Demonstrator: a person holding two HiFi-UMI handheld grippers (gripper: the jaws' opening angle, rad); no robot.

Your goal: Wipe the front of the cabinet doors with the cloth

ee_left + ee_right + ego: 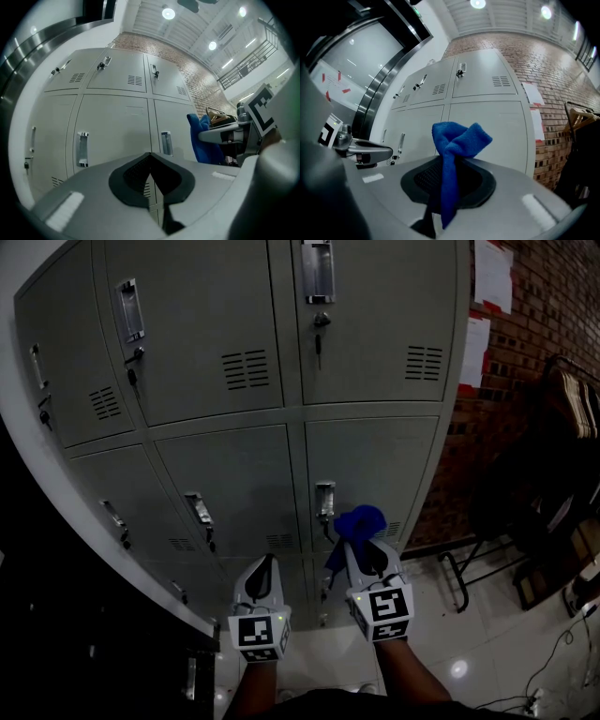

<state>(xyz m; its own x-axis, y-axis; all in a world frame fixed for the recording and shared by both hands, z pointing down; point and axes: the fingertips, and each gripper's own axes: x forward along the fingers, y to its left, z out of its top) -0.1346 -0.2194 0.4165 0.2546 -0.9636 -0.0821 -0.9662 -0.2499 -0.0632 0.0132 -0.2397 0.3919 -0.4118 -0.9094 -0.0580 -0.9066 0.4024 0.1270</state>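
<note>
- The right gripper (366,557) is seen clenched on a blue terry cloth (457,139); the cloth is pinched at about its middle.
- A bunched knot of cloth stands up above the jaw tips, and a loose tail hangs down across the jaw pads.
- The left gripper (150,174) is held with its jaws pressed together and nothing is gripped between them; it is parked just left of the right gripper, low in the head view.
- The cloth is located in front of the lower right one of the grey metal cabinet doors (225,479), just right of that door's recessed metal handle (324,499). Whether door and cloth are touching cannot be told.
- Handling judgement: the cloth is taken to be light, soft and limp, not fragile. It is expected to fold and drag under pressure rather than hold a flat face.
- Grip judgement: the present mid-cloth pinch is considered adequate; the bunched end above the tips is the part to be pressed onto the panel, so that bare jaw is kept off the paint.
- Risk noted: the hanging tail may be snagged on the handle.
</note>
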